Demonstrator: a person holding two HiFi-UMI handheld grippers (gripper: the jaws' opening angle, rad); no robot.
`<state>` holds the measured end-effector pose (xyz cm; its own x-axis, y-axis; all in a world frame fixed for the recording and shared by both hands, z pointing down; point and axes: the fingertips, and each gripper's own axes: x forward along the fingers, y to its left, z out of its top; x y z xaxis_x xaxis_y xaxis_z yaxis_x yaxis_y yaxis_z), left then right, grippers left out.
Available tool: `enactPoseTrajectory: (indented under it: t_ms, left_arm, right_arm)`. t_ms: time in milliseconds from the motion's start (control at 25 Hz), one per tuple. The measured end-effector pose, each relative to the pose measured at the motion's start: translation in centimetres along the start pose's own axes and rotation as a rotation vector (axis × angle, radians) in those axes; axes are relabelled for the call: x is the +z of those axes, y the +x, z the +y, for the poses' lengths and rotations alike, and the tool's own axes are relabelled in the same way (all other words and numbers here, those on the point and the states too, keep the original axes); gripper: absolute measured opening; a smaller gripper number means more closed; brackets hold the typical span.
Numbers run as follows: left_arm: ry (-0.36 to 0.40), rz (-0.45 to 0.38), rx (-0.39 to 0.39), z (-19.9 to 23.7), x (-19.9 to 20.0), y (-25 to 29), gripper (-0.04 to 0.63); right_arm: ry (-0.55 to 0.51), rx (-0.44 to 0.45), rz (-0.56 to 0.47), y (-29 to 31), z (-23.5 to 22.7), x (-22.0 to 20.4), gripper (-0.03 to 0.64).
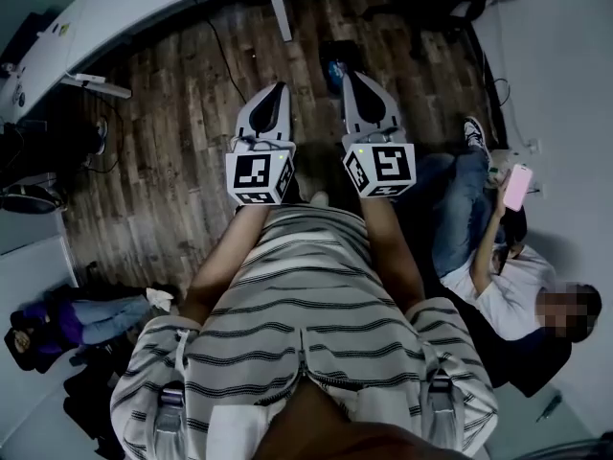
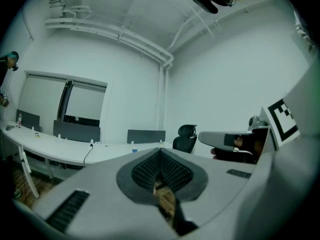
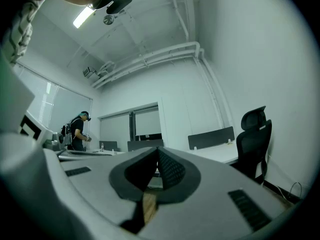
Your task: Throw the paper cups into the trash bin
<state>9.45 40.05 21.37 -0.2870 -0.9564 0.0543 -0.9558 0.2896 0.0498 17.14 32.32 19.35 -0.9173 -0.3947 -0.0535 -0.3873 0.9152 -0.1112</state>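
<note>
Paper cups: in none of the three views; the trash bin cannot be made out either.

Head view: both grippers are held out side by side over a dark wood-plank floor (image 1: pixel 172 161). The left gripper (image 1: pixel 281 88) and right gripper (image 1: pixel 351 77) each taper to a closed point. The wearer's black-and-white striped shirt (image 1: pixel 306 333) fills the lower frame. A seated person in a white top (image 1: pixel 503 300) at the right holds a pink phone (image 1: pixel 518 186). A curved white desk (image 1: pixel 115 8) runs along the upper left.

Left gripper view: the left gripper (image 2: pixel 160 151) has its ribbed black pads pressed together with nothing between them. This view alone shows the long white desk (image 2: pixel 75 153) with grey divider panels (image 2: pixel 77 130) and a black office chair (image 2: pixel 186 138) beyond it. The right gripper's marker cube (image 2: pixel 282 124) sits at the right edge.

Right gripper view: the right gripper (image 3: pixel 156 150) also has its jaws closed tip to tip, empty. Only here: a standing person in a cap with a backpack (image 3: pixel 77 131), a tall black office chair (image 3: pixel 255 139) and a lit ceiling strip light (image 3: pixel 85 16).

Print: black-and-white square marker patterns on the cubes; no readable words.
</note>
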Motion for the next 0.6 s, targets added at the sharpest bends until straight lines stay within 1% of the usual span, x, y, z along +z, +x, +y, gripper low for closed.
enactPoseTrajectory:
  t_ms: [280,400,600]
  left_arm:
    - [-0.006,-0.016,-0.027,0.4,-0.2,4.4,0.024]
    - [-0.010,-0.017,-0.051,1.1,-0.5,7.8,0.023]
    - [-0.010,-0.002,-0.102,3.5,-0.4,14.3,0.025]
  right_arm:
    - [-0.027,-0.018,0.004,2.9,-2.3,-0.2,0.018]
    - [-0.045,-0.036,0.010,5.2,-4.0,-0.5,0.018]
    - [-0.042,-0.077,0.016,10.8,-6.8,-0.7,0.017]
